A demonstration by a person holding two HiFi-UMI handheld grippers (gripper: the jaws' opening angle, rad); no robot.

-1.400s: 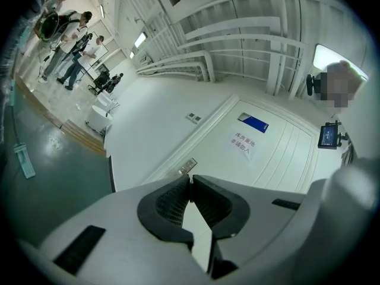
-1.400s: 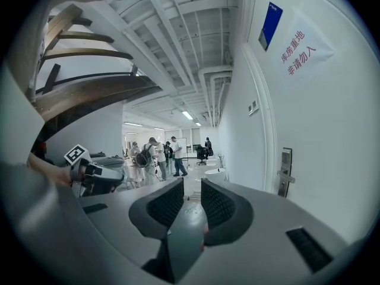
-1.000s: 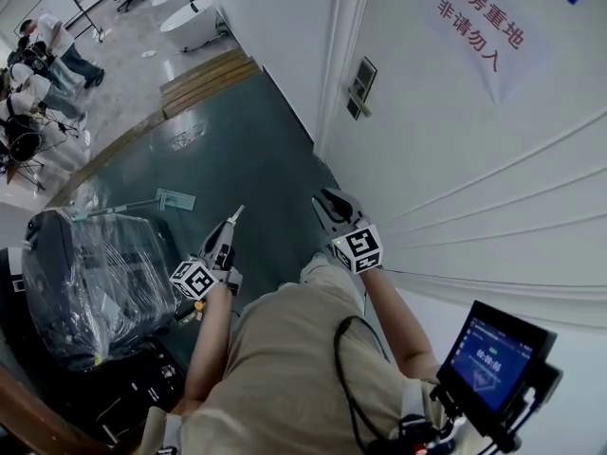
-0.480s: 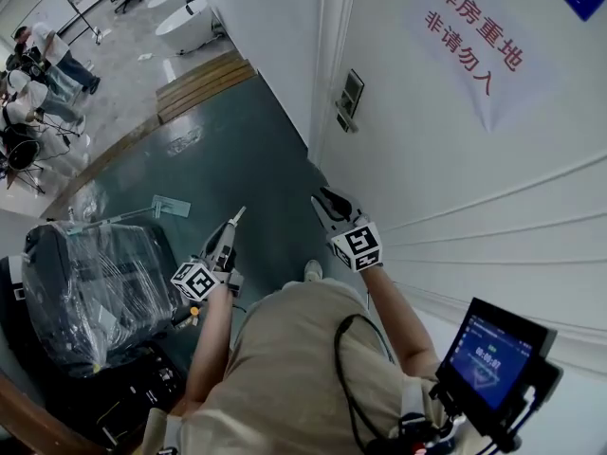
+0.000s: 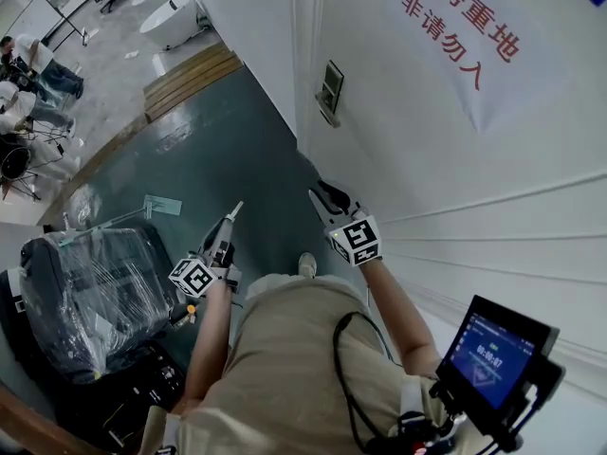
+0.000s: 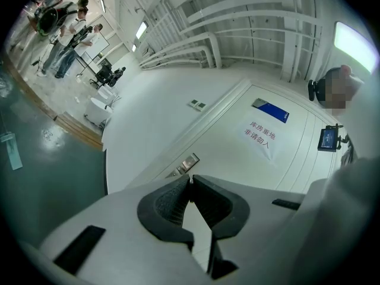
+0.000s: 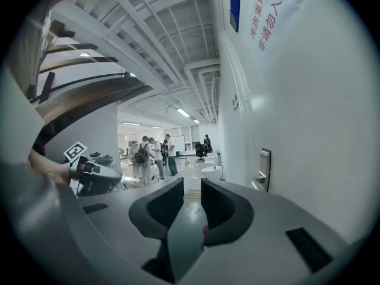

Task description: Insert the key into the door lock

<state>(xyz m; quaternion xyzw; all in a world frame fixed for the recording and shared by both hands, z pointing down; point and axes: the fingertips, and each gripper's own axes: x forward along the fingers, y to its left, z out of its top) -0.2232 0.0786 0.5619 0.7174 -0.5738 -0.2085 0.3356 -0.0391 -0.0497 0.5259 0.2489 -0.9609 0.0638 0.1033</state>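
The door lock (image 5: 328,91), a metal plate with a lever handle, sits on the white door (image 5: 493,178) ahead of both grippers. It also shows in the left gripper view, door lock (image 6: 189,162), and in the right gripper view, door lock (image 7: 263,170). My left gripper (image 5: 234,212) is held out over the green floor, left of the door, jaws shut tip to tip (image 6: 190,179). My right gripper (image 5: 318,197) is close to the door face, below the lock, jaws open (image 7: 192,183) with a narrow gap. I see no key in any view.
A plastic-wrapped black chair (image 5: 95,292) stands at the left. A flat mop (image 5: 156,205) lies on the green floor (image 5: 237,150). Wooden steps (image 5: 185,72), a white tub (image 5: 171,19) and several people (image 5: 24,74) are farther off. A small screen (image 5: 498,354) hangs at the lower right.
The person has walked forward along the door with both grippers, and the lock plate is nearer. Neither gripper's jaws have changed.
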